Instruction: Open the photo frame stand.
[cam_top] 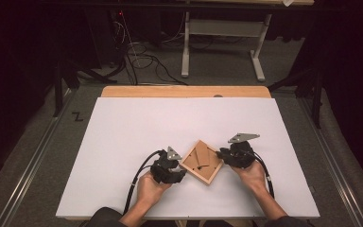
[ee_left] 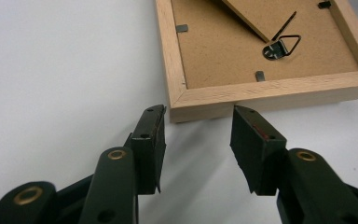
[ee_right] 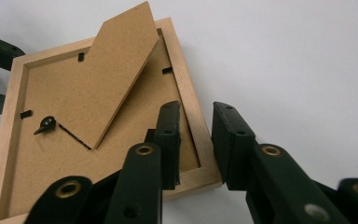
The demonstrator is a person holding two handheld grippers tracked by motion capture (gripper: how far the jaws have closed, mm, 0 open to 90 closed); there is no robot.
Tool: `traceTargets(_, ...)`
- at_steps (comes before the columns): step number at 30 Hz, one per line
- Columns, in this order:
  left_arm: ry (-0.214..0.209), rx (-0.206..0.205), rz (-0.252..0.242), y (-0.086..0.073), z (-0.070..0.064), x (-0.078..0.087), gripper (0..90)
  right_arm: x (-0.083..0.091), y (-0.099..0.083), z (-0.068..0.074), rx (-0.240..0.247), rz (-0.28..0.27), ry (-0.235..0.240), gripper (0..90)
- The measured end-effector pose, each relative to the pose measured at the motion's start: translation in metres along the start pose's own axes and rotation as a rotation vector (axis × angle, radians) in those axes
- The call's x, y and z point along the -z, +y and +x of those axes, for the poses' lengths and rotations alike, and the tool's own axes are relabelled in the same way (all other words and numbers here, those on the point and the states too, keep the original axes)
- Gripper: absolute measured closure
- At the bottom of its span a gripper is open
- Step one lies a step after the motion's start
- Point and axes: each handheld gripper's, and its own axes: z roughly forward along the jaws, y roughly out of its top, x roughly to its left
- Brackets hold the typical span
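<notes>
One frame (cam_top: 201, 161); left gripper (ee_left: 198, 112) open, right gripper (ee_right: 196, 112) clamping its edge

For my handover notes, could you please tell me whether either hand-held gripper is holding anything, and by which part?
The right hand-held gripper straddles one side rail of the wooden picture frame, face down. The left hand-held gripper is open just short of a frame corner, holding nothing.

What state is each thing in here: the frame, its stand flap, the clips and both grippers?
Light wooden picture frame: face down on the white table, brown backing board up.
Brown fibreboard stand flap: swung up off the backing.
Small black retaining clips: turned inward over the backing.
Metal hanging ring: lying flat.
Left gripper: open, jaws just short of the frame's corner.
Right gripper: jaws astride the frame's rail, grip unclear.
</notes>
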Motion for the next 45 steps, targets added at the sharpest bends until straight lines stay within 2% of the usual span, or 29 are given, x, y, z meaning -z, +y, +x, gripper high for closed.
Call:
traceTargets(5,-0.006,-0.005,-0.006,0.0,-0.001,0.0,54.7,0.0,-0.001,-0.002,-0.006,-0.004,-0.002,79.6)
traceTargets(18,-0.011,-0.009,-0.027,0.0,-0.001,0.002,52.4,-0.001,-0.002,-0.006,-0.007,-0.008,0.023,80.5)
traceTargets(27,-0.01,-0.017,-0.036,0.0,-0.002,0.003,51.6,-0.001,-0.003,-0.009,-0.029,-0.014,0.044,80.6)
traceTargets(45,0.001,-0.032,-0.034,0.0,-0.002,0.002,48.2,-0.002,-0.004,-0.012,-0.029,-0.016,0.048,81.1)
